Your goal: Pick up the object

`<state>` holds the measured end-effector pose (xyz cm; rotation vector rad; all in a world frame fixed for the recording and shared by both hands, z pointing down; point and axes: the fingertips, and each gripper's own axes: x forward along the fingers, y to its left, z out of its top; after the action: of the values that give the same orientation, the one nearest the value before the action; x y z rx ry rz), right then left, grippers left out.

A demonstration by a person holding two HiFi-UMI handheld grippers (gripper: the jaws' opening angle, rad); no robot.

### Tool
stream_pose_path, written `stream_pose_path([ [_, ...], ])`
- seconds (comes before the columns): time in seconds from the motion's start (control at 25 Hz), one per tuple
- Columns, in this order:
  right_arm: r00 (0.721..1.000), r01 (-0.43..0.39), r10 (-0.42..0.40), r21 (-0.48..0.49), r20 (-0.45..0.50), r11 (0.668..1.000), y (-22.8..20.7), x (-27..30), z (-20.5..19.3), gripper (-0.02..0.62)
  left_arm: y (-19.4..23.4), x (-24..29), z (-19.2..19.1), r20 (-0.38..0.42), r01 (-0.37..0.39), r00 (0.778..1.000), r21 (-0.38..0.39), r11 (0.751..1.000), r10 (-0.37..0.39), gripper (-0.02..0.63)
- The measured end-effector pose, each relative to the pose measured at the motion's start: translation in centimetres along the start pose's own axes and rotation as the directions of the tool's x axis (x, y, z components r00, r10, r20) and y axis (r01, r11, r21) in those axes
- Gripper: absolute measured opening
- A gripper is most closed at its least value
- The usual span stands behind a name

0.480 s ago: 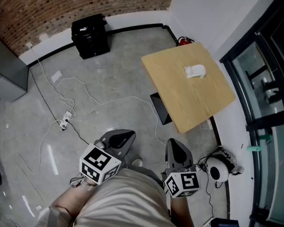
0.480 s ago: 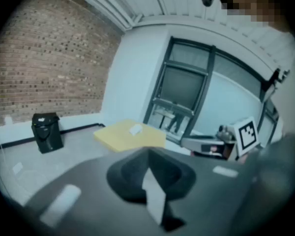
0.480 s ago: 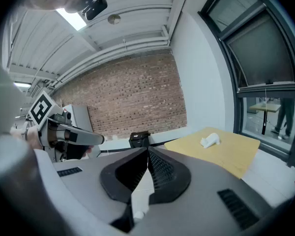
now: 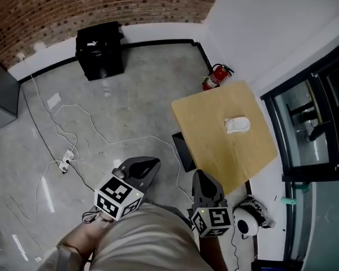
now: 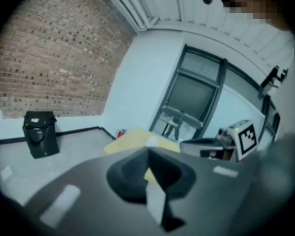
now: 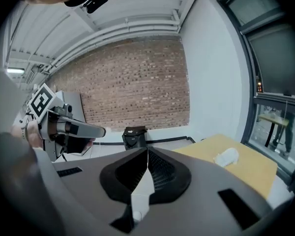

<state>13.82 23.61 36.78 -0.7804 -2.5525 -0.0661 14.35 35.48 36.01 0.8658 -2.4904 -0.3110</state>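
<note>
A small white object lies on a light wooden table at the right of the head view. It shows too in the right gripper view as a white lump on the tabletop. My left gripper is held low near my body, its jaws shut and empty. Beside it, my right gripper is also shut with nothing in it, just short of the table's near edge. Both are well away from the white object. In the left gripper view the table lies far ahead.
A black box stands by the brick wall, with a red fire extinguisher behind the table. White cables and a power strip trail over the concrete floor. A dark flat panel lies under the table edge. Headphones lie at my right.
The head view has shifted forward and right: table and white object sit lower in the picture, and the fire extinguisher is in full sight. Both grippers keep their places by my body.
</note>
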Motion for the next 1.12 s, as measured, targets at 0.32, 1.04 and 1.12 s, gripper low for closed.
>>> stream_pose_path([
  [0.32, 0.999, 0.007, -0.010, -0.065, -0.048, 0.998, -0.4, 9.4, 5.3, 0.011, 7.1, 5.6, 4.1, -0.068, 0.098, 0.993, 0.025, 0.995, -0.096, -0.001],
  [1.04, 0.887, 0.455, -0.397, 0.306, -0.234, 0.836, -28.4, 7.3, 0.2, 0.011, -0.3, 31.4, 8.7, -0.452, 0.498, 0.827, 0.311, 0.810, -0.335, 0.021],
  [1.12, 0.865, 0.498, -0.428, 0.357, -0.261, 0.790, -30.8, 6.8, -0.8, 0.011, -0.9, 35.4, 8.2, -0.527, 0.559, 0.783, 0.364, 0.745, -0.330, 0.066],
])
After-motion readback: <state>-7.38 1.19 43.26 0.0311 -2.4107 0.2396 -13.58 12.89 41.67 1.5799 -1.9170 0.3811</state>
